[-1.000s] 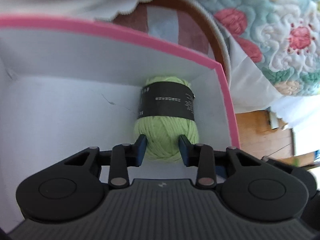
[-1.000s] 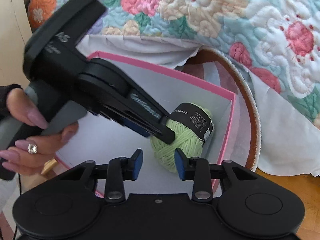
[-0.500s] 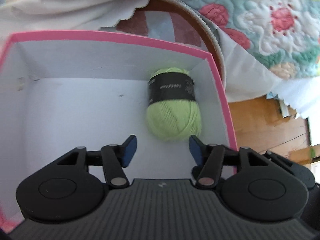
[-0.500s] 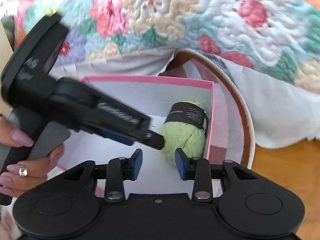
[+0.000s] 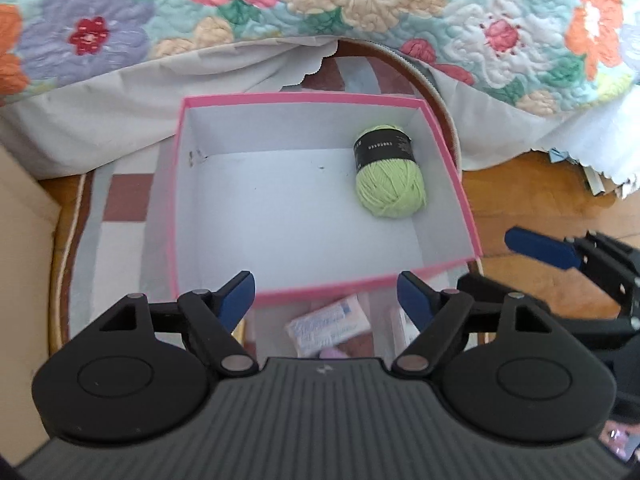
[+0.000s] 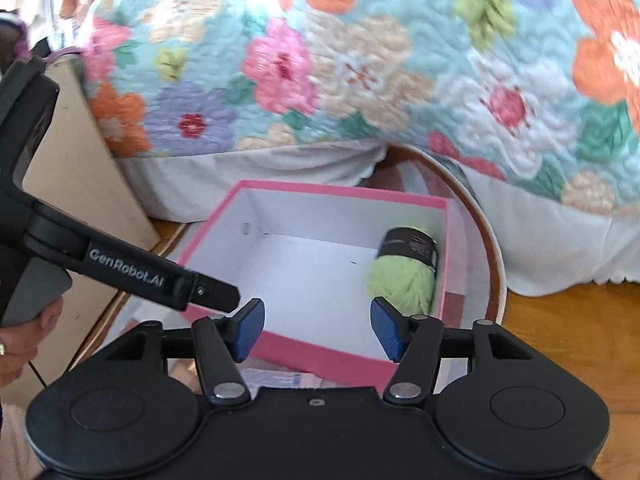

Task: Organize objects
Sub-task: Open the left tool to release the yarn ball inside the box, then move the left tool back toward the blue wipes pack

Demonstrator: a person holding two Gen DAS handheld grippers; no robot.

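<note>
A light green yarn ball (image 5: pixel 390 184) with a black label lies in the far right corner of a pink box (image 5: pixel 320 99) with a white inside; it also shows in the right wrist view (image 6: pixel 404 278), in the same box (image 6: pixel 336 191). My left gripper (image 5: pixel 326 294) is open and empty, held above the box's near edge. My right gripper (image 6: pixel 318 328) is open and empty, also above the near edge. The left gripper's body (image 6: pixel 120 268) crosses the right wrist view at left.
The box stands on a round rug (image 5: pixel 120 208) on a wooden floor (image 5: pixel 532 200). A flowered quilt (image 5: pixel 280 0) over white sheets hangs behind. A beige panel (image 6: pixel 80 160) stands at left. Small packets (image 5: pixel 328 330) lie in front of the box.
My left gripper let go of the yarn ball, opened wide and pulled back up out of the box. My right gripper also opened and drew back.
</note>
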